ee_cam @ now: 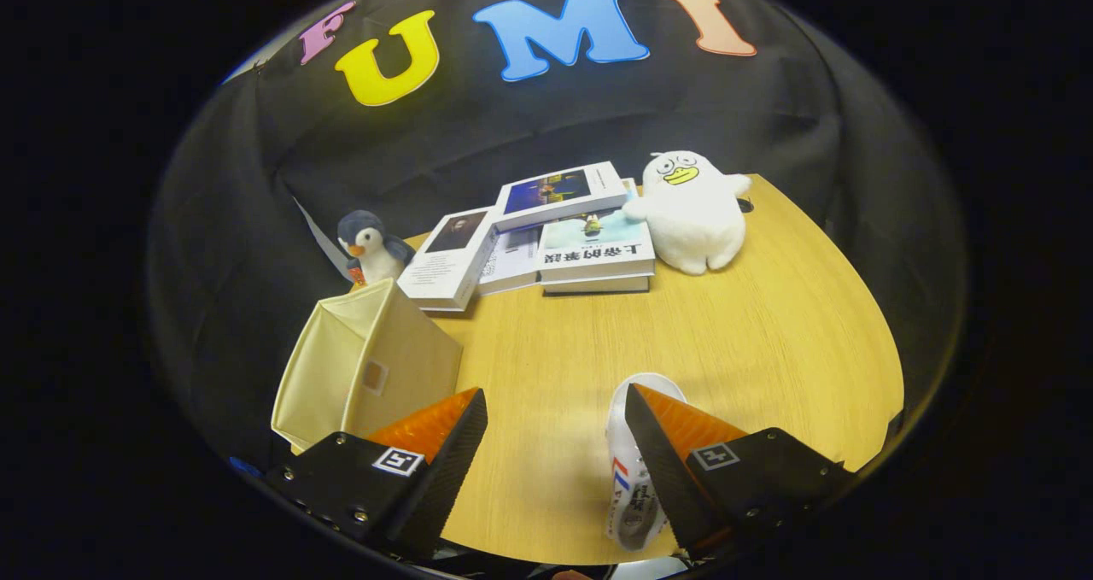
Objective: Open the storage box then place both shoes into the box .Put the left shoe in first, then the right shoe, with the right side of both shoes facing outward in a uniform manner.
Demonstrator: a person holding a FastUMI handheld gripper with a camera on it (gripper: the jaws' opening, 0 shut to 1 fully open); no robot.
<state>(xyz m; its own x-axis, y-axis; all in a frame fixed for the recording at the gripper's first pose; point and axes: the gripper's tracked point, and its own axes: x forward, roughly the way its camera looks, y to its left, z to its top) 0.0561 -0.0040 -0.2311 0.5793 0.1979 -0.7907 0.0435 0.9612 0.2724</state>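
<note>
Gripper view: tool [555, 430] spread wide above the counter [768, 341]; shoe [636, 469] looks light, soft; grip its collar rim.

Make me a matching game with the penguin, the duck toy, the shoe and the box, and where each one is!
Things:
1. penguin toy
2. white duck toy
3. shoe
4. cloth box

Places:
A. right next to one finger of the open gripper, between the two fingers
B. to the right of the books
C. beside the other finger, in front of the penguin
D. to the left of the books, at the table edge

Pairs: 1-D, 2-B, 3-A, 4-C
</note>
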